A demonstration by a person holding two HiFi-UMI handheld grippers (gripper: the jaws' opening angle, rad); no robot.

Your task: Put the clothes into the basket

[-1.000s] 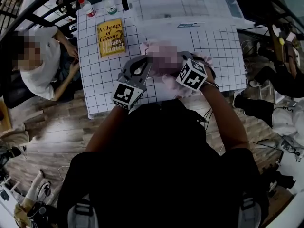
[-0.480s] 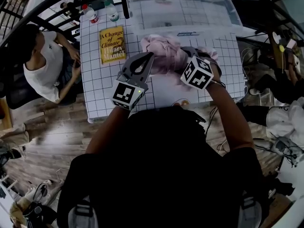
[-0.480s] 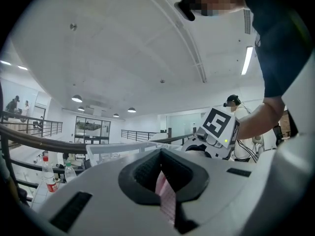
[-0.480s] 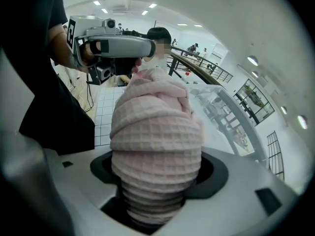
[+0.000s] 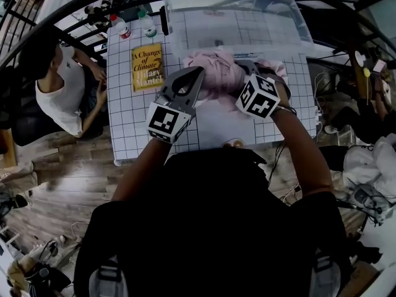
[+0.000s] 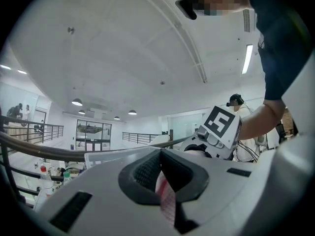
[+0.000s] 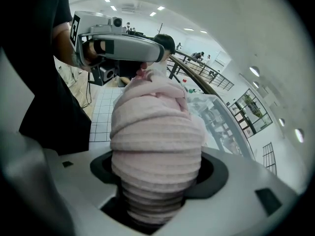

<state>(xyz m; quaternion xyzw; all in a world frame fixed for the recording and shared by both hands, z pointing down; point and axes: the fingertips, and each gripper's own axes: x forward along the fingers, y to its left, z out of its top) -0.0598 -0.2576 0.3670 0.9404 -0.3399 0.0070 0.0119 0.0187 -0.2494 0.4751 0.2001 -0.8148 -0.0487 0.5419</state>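
A bunched pink ribbed garment (image 5: 216,73) hangs between my two grippers above the grid-patterned table (image 5: 130,122), just in front of the clear plastic basket (image 5: 297,17). My left gripper (image 5: 198,73) points level and is shut on a thin fold of the pink cloth (image 6: 166,198). My right gripper (image 5: 242,68) points steeply down and is shut on a thick roll of the garment (image 7: 156,132), which fills the gap between its jaws. In the right gripper view the left gripper (image 7: 123,45) shows just beyond the cloth.
A yellow book (image 5: 147,65) lies at the table's left. Two bottles (image 5: 119,26) stand at the far left corner beside the basket. A person (image 5: 59,85) sits at the table's left side. Dark railings run above and to the right.
Both grippers have risen with the pink garment, lifting it off the table and carrying it toward the clear basket. The grip on the cloth has not changed.
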